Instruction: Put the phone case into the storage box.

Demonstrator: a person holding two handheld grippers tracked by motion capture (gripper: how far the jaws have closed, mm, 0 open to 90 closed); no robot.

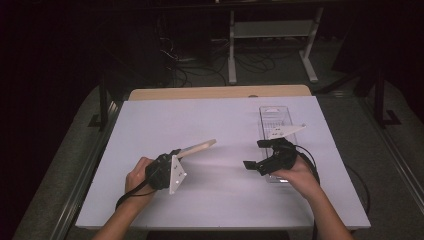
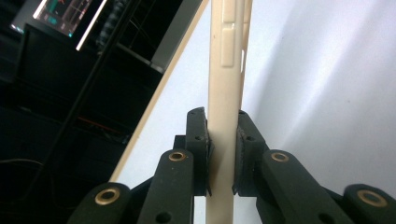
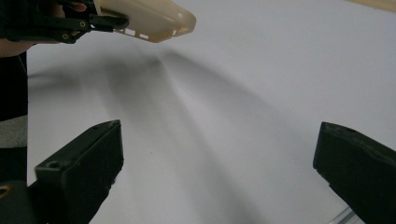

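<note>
Left gripper (image 1: 176,154): jaws clamped on one end of a cream phone case (image 1: 197,148), pads pressing both flat faces, as the left gripper view confirms (image 2: 223,154). The case is held clear of the white table (image 1: 220,200), to the left of the clear plastic tray (image 1: 275,117), and extends toward the tray.

Right gripper (image 1: 255,154): jaws spread wide, nothing between them. It sits at the near end of the tray, over the tray's left edge, pointing toward the case. The right gripper view shows the case (image 3: 154,18) ahead, well apart from its jaws.
</note>
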